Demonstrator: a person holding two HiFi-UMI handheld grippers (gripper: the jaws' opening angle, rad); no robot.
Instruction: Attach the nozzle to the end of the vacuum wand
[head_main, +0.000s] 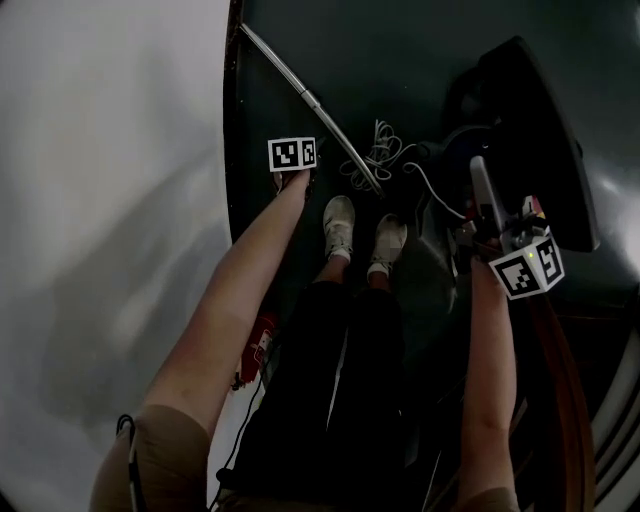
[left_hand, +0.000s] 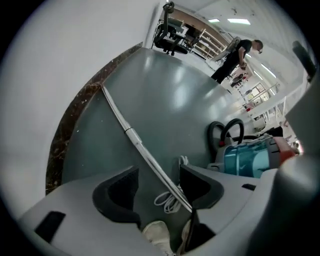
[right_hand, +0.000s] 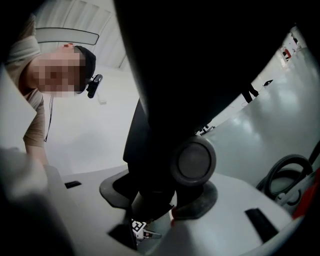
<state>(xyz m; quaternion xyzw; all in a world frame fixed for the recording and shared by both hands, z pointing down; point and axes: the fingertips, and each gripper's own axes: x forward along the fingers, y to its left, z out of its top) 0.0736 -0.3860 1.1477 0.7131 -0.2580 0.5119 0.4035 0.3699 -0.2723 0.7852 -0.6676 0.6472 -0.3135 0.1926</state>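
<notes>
The thin silver wand (head_main: 310, 98) is laid slantwise on the dark floor (head_main: 420, 60), unattached. The broad black nozzle (head_main: 540, 140) is clamped in the right gripper (right_hand: 161, 195), apart from it.

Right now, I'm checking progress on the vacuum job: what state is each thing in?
Vacuum wand: lying on the floor, near end bare.
Nozzle: held, not attached to the wand.
Right tongs: shut on the nozzle.
Left tongs: open, nothing gripped.
White cord: loosely coiled on the floor.
</notes>
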